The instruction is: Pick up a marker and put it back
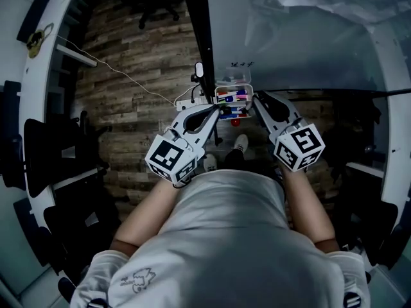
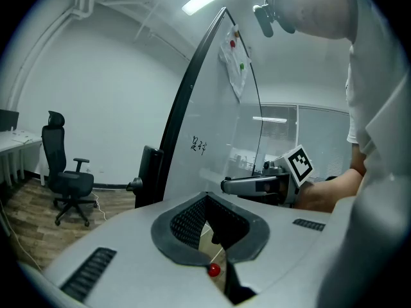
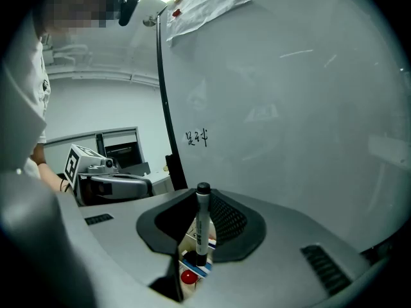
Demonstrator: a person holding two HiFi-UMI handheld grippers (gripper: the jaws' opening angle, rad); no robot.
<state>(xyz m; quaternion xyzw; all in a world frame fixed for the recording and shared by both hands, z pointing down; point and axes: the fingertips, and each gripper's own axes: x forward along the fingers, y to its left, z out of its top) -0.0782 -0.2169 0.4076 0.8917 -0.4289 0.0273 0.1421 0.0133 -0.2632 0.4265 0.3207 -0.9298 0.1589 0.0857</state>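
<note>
A marker (image 3: 203, 226) with a white body and black cap stands upright between the jaws of my right gripper (image 3: 200, 197), which is shut on it just above the marker tray (image 1: 232, 84) on the whiteboard's lower edge. Several coloured markers (image 1: 231, 97) lie in that tray. My left gripper (image 2: 207, 201) hangs beside the tray with its jaws drawn together and nothing between them. In the head view the left gripper (image 1: 215, 110) and right gripper (image 1: 258, 100) flank the tray. A small red object (image 3: 187, 276) shows below the held marker.
The whiteboard (image 3: 289, 108) fills the area ahead, with small handwriting (image 3: 196, 138) and a paper sheet (image 3: 199, 2) pinned near its top. Its black frame post (image 2: 186, 101) stands to the left. An office chair (image 2: 67, 178) sits on the wood floor, far left.
</note>
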